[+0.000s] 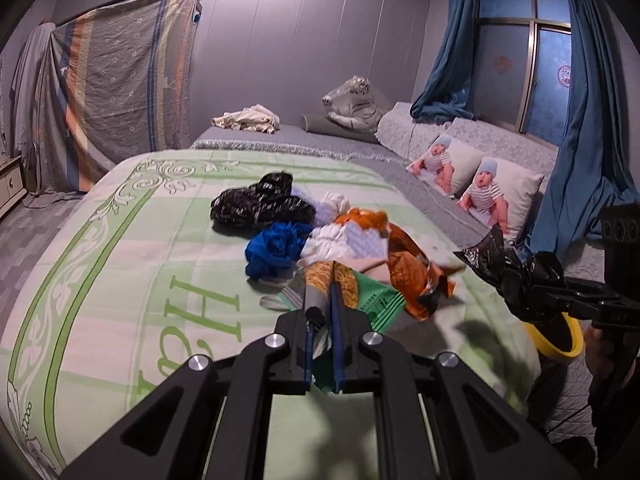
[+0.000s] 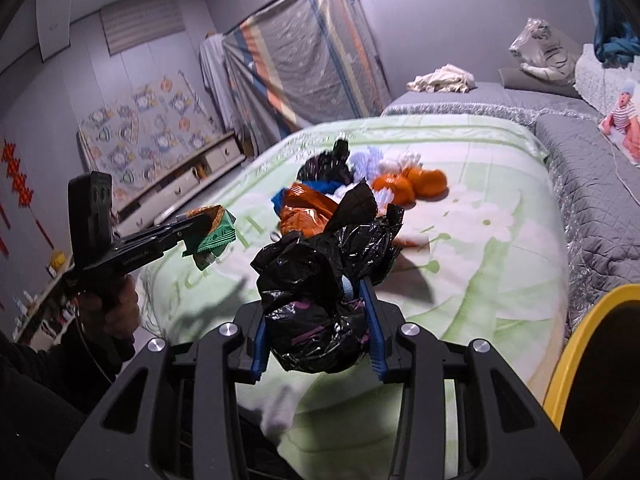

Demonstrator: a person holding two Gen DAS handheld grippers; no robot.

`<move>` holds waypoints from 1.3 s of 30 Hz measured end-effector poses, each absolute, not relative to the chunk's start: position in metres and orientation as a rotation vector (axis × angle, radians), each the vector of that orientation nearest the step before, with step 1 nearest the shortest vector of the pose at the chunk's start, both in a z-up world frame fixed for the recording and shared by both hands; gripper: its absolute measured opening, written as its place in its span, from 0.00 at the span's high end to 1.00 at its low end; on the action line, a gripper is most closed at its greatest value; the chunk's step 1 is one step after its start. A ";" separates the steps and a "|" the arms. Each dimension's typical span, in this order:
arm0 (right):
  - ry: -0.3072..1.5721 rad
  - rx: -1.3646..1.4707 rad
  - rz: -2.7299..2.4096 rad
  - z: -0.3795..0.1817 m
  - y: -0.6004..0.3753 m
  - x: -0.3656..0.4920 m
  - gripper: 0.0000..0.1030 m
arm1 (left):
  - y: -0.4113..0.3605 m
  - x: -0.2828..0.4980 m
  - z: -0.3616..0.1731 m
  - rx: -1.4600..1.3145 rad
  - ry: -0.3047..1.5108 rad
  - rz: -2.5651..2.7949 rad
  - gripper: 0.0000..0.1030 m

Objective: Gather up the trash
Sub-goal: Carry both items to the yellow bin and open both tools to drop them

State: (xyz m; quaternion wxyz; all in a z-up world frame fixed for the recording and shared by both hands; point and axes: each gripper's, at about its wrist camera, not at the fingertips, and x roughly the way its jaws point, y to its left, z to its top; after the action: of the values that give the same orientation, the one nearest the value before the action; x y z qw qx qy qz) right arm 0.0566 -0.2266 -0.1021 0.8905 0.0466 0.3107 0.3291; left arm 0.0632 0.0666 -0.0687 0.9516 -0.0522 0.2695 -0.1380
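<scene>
My left gripper (image 1: 323, 280) is shut on a green and orange snack wrapper (image 1: 360, 292) and holds it above the green bedspread (image 1: 120, 264); it also shows in the right wrist view (image 2: 208, 232). My right gripper (image 2: 320, 300) is shut on a crumpled black plastic bag (image 2: 320, 280), which is also in the left wrist view (image 1: 516, 276), near a yellow bin (image 2: 576, 340). A pile of trash lies on the bed: a black bag (image 1: 260, 204), a blue bag (image 1: 276, 248), white bags (image 1: 344, 236) and orange wrappers (image 1: 412, 264).
Grey bedding with baby-print pillows (image 1: 480, 188) lies on the right. A plush tiger (image 1: 352, 104) and cloth (image 1: 248, 120) lie at the far end. A covered wardrobe (image 1: 112, 92) stands at the left. A low cabinet (image 2: 180, 176) lines the wall.
</scene>
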 end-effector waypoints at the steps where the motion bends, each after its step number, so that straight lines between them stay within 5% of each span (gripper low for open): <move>1: 0.634 0.098 0.676 -0.100 -0.229 0.053 0.64 | 0.064 0.063 -0.064 -0.109 0.539 -0.288 0.93; 39: 0.321 0.358 0.067 -0.069 -0.446 -0.044 0.64 | -0.209 0.121 -0.008 0.000 0.510 -0.740 0.92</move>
State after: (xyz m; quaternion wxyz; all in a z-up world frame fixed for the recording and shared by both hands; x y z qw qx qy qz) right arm -0.0441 -0.4461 -0.0691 0.9707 0.1773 0.1590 0.0330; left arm 0.1210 -0.2092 -0.0077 0.9008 0.0001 0.2463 -0.3577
